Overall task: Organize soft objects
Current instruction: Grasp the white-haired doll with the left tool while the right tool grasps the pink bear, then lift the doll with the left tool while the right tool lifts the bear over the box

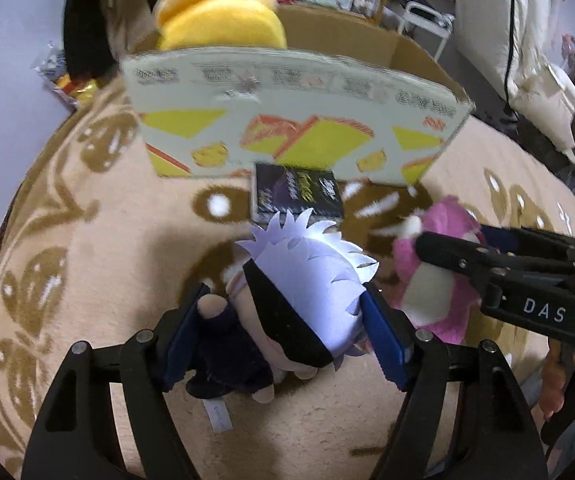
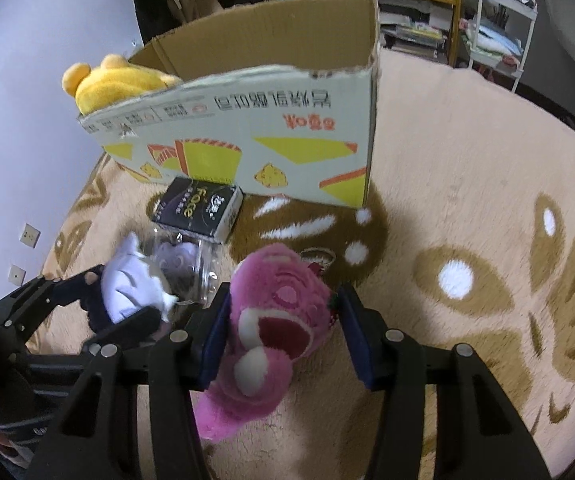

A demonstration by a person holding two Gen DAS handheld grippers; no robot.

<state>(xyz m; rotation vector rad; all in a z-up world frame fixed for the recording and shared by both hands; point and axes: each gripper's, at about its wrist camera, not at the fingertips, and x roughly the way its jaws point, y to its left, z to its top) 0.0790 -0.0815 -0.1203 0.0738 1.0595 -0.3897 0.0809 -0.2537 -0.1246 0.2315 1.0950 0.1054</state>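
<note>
My left gripper is shut on a white-haired doll with a black blindfold and dark clothes, held over the rug. My right gripper is shut on a pink bear plush; it also shows in the left wrist view at the right. A cardboard box stands ahead, open at the top, with a yellow bear plush inside at its left end. The box and the yellow plush also show in the right wrist view, with the doll at the left.
A black tissue pack lies on the beige patterned rug in front of the box. A clear plastic jar lies beside the doll. Shelves, a white trolley and bedding stand behind the box.
</note>
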